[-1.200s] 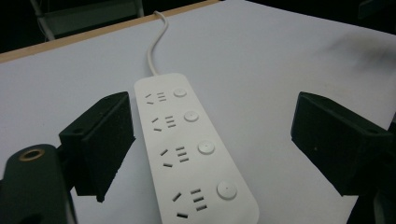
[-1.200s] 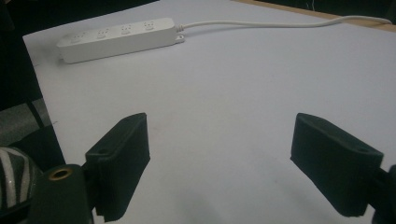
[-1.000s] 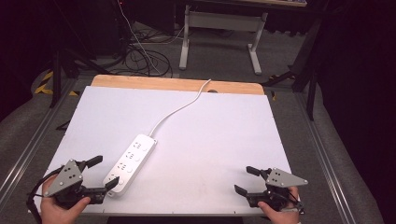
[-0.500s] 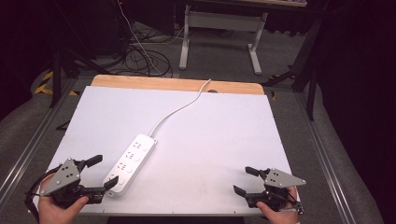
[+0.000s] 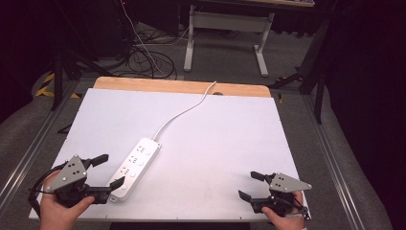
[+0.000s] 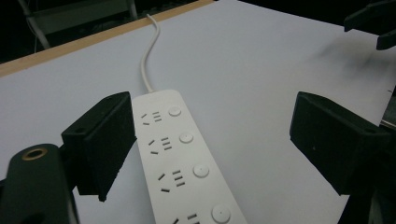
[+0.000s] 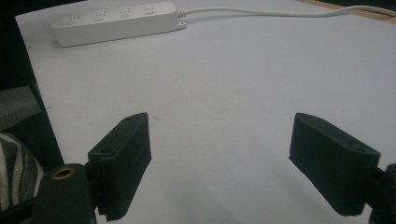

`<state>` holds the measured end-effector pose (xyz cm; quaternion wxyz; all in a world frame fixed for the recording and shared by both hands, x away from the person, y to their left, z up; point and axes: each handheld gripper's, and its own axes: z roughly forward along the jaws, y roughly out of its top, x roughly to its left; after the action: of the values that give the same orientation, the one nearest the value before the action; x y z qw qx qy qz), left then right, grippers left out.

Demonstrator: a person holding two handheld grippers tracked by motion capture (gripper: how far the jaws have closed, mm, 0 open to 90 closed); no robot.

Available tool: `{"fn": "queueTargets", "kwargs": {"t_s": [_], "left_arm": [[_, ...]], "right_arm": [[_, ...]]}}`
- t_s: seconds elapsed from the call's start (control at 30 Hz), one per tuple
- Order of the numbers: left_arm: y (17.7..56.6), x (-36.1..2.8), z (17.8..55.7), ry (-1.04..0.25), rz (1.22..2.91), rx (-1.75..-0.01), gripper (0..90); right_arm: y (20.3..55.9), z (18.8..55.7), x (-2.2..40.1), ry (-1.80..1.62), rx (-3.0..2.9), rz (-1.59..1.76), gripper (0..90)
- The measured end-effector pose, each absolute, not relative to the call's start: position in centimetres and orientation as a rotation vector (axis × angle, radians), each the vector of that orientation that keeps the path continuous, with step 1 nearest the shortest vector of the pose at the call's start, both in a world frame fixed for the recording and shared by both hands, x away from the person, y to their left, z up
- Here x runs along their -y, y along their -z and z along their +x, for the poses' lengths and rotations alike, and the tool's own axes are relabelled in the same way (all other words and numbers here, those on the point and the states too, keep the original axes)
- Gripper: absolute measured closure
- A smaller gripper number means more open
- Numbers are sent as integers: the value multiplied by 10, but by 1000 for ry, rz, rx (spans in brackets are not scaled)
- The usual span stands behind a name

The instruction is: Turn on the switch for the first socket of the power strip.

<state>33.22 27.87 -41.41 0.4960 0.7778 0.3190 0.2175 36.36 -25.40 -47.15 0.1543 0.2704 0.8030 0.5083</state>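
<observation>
A white power strip [image 5: 134, 166] lies slantwise on the white table sheet [image 5: 215, 143], and its white cord [image 5: 184, 111] runs to the table's far edge. My left gripper [image 5: 109, 170] is open at the near left, with its jaws on either side of the strip's near end. In the left gripper view the strip [image 6: 184, 158] runs between the wide-apart jaws, its sockets and round buttons facing up. My right gripper [image 5: 251, 185] is open at the near right, over bare sheet. The right gripper view shows the strip [image 7: 116, 22] far off at the top left.
A wooden strip [image 5: 182, 86] borders the table's far edge. Beyond it are a desk frame [image 5: 225, 33] and loose cables [image 5: 143, 57] on the floor. Metal rails [image 5: 330, 158] flank the table. The right gripper's jaws [image 6: 373, 23] appear at the top right of the left gripper view.
The left gripper has shifted slightly toward the near end of the power strip. The right gripper has barely moved.
</observation>
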Motion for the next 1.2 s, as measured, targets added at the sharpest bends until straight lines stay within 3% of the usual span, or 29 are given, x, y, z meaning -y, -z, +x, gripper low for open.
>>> {"fn": "queueTargets", "kwargs": {"t_s": [0.2, 0.77, 1.2], "left_arm": [[406, -272, 342, -506, 1897, -749, 148], [396, -257, 371, -482, 1919, -750, 277], [396, -241, 395, -470, 1936, -740, 287]], "right_arm": [[472, 364, 252, -1451, -2308, 773, 210], [473, 364, 252, -1449, -2319, 770, 210], [474, 365, 251, -1449, -2328, 767, 216]]}}
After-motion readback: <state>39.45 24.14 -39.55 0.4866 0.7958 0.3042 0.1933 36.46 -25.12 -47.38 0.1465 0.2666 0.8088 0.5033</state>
